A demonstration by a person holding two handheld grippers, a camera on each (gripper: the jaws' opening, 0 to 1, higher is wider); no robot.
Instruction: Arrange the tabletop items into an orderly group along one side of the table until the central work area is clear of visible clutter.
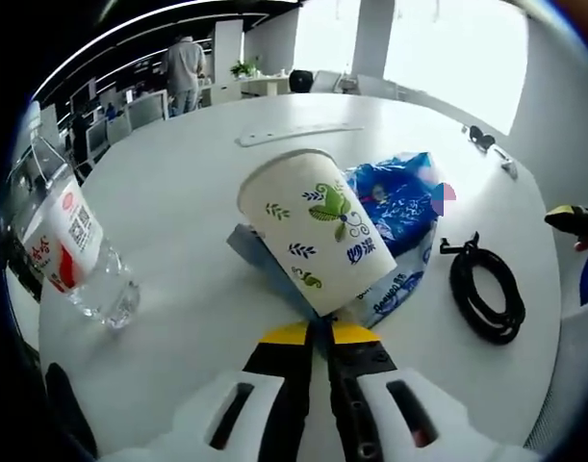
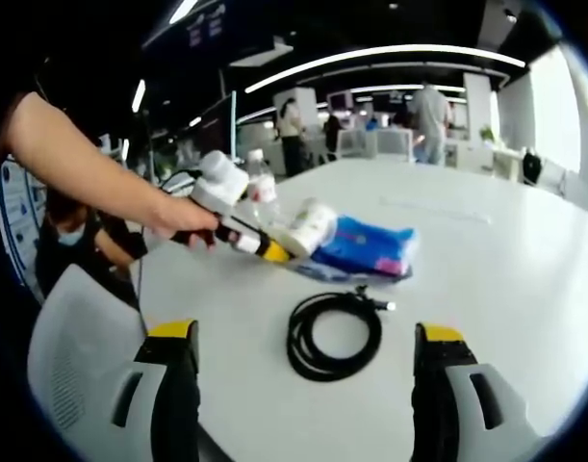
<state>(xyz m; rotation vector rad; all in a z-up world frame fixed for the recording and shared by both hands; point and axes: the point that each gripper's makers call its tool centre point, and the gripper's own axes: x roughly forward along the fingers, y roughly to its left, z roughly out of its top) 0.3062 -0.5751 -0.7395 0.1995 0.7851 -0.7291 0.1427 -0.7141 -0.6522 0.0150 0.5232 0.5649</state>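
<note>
A white paper cup (image 1: 318, 231) with green leaf print hangs tilted over the white table (image 1: 178, 173), with my left gripper (image 1: 318, 332) shut on its lower edge. Behind the cup lies a blue tissue pack (image 1: 399, 207). A clear water bottle (image 1: 77, 250) with a red-and-white label stands at the left. A coiled black cable (image 1: 486, 289) lies to the right. In the right gripper view, my right gripper (image 2: 305, 330) is open, its jaws wide apart on either side of the cable (image 2: 334, 332). Beyond it a hand holds the left gripper (image 2: 272, 252) against the cup (image 2: 308, 226), by the tissue pack (image 2: 366, 248) and bottle (image 2: 263, 197).
A long white strip (image 1: 294, 135) lies further back on the table, and small dark items (image 1: 481, 138) sit near its right edge. A white chair (image 2: 77, 385) stands at the near table edge. People stand among desks in the background.
</note>
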